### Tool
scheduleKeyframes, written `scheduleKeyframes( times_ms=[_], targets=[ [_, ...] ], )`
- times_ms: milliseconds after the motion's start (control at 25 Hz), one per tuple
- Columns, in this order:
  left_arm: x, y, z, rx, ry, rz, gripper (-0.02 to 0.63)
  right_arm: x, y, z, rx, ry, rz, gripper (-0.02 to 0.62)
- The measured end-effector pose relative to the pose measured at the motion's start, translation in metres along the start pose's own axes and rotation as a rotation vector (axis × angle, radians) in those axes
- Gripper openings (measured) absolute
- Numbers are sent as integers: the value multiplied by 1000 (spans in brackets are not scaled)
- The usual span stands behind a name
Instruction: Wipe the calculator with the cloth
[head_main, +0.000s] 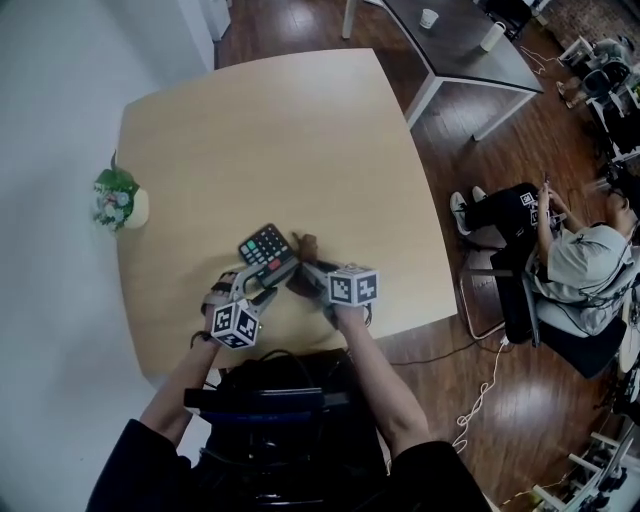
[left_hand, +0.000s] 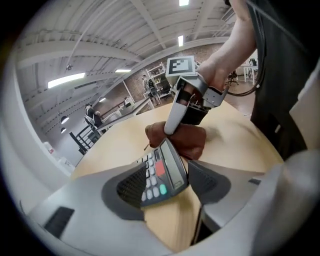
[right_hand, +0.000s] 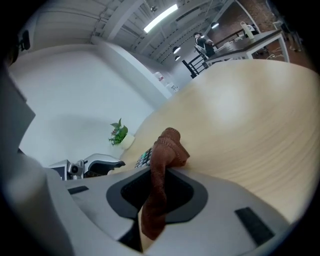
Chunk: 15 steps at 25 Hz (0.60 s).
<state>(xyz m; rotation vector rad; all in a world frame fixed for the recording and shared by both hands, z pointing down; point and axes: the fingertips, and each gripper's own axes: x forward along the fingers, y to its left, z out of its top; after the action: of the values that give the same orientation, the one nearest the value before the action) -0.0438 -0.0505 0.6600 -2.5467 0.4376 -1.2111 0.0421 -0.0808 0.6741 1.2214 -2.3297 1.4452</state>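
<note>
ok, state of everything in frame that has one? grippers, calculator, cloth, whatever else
left gripper: jaws open, calculator between them, not clamped
right gripper: jaws shut on the cloth
calculator: keys up, lying between the left jaws
cloth: bunched, pinched in the right jaws, free end by the calculator's far end
potted plant: upright, at the table edge
</note>
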Motion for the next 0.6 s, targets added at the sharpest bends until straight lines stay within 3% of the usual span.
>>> scheduleKeyframes(
  times_ms=[240, 400, 600],
  targets=[
    [6, -16, -45, 91, 104, -40, 281, 7, -6, 21, 22, -72, 3, 66],
    [8, -17, -44, 140, 109, -35, 273, -7, -5, 44, -124, -154, -84, 66],
    [13, -9, -37, 28, 91, -45, 190, -22, 10, 47, -332, -208, -122, 66]
  ],
)
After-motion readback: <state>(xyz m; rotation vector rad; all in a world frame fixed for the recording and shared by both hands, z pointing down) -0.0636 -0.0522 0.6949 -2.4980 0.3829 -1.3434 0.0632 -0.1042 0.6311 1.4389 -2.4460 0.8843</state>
